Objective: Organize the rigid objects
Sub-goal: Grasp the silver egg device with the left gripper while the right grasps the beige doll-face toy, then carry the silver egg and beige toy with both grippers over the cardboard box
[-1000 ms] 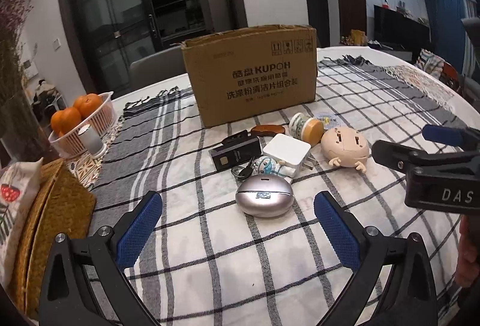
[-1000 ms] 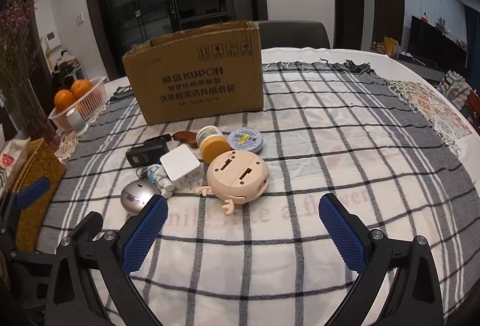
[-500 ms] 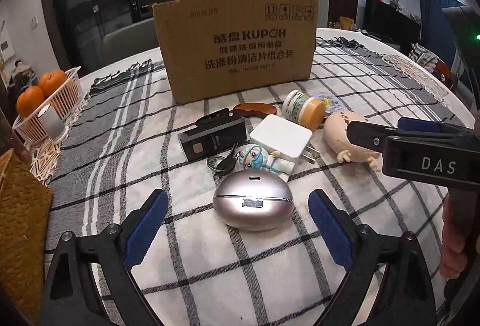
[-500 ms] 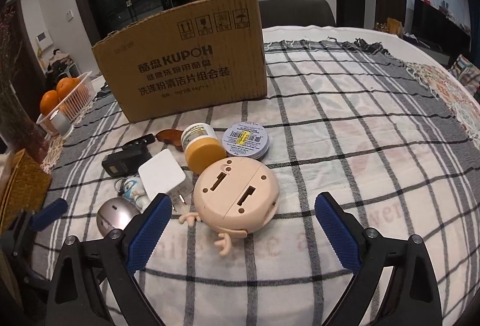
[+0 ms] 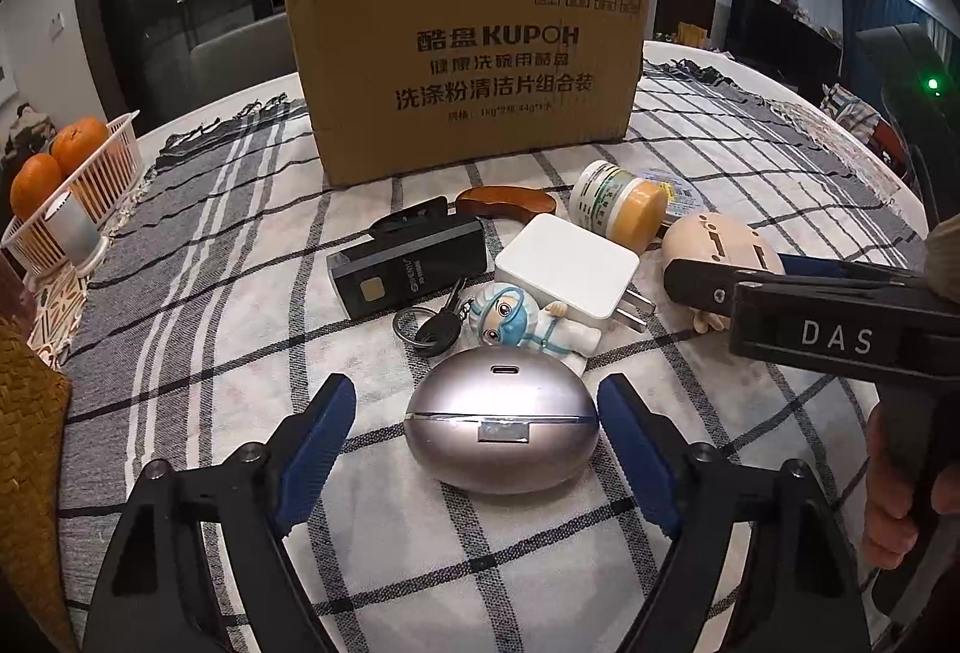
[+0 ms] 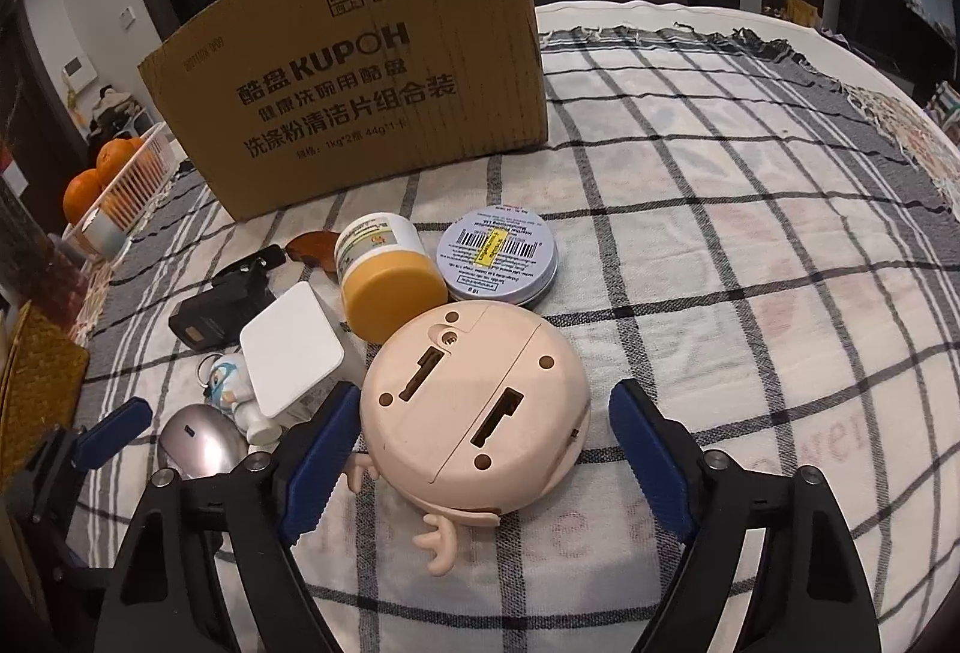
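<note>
While your left gripper stands wide open, its blue pads flank the silver egg-shaped case without touching it. Your right gripper is also spread wide around the round peach toy, which lies face down on the checked tablecloth; the left pad sits just beside its edge. Behind the case you have a masked-figure keychain, a white charger and a black device. Farther back lie a yellow-lidded jar on its side and a flat tin. Beyond them stands the cardboard box.
</note>
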`<state>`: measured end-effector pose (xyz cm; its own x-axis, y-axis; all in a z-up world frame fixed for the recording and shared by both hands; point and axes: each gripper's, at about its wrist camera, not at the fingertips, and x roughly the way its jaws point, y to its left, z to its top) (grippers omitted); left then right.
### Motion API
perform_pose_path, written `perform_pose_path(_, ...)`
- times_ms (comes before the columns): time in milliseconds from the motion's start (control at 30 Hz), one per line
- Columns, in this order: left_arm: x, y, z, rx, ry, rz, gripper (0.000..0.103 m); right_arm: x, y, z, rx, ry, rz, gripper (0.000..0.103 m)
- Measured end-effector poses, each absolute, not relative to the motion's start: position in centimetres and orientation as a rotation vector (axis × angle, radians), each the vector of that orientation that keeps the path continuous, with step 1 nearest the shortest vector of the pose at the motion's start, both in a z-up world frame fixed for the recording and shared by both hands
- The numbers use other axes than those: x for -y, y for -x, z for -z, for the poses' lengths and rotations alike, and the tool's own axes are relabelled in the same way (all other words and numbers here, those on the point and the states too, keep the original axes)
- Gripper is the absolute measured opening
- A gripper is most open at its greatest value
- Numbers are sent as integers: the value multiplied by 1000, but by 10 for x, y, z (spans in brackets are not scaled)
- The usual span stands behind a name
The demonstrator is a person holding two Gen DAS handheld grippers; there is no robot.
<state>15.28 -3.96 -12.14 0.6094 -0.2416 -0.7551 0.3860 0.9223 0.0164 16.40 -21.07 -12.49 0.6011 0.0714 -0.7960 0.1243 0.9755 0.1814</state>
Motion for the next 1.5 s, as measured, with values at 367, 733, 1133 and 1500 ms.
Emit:
perform_pose_path(367,36,-156,129,-877,-133,378,65,204,-163,127,-922,-208,9,74)
perform_pose_path(733,32,-148,106,-808,-112,356,65,204,-151,110,-888,-200,16,73)
perform_pose_path(1133,26,-138,69,-742,-75,314,65,199,-135,79,-822,-192,4,73)
perform_pose_path(1500,22,-162,15,-673,-38,297,65,197,-144,32,-735,-207,-5,74)
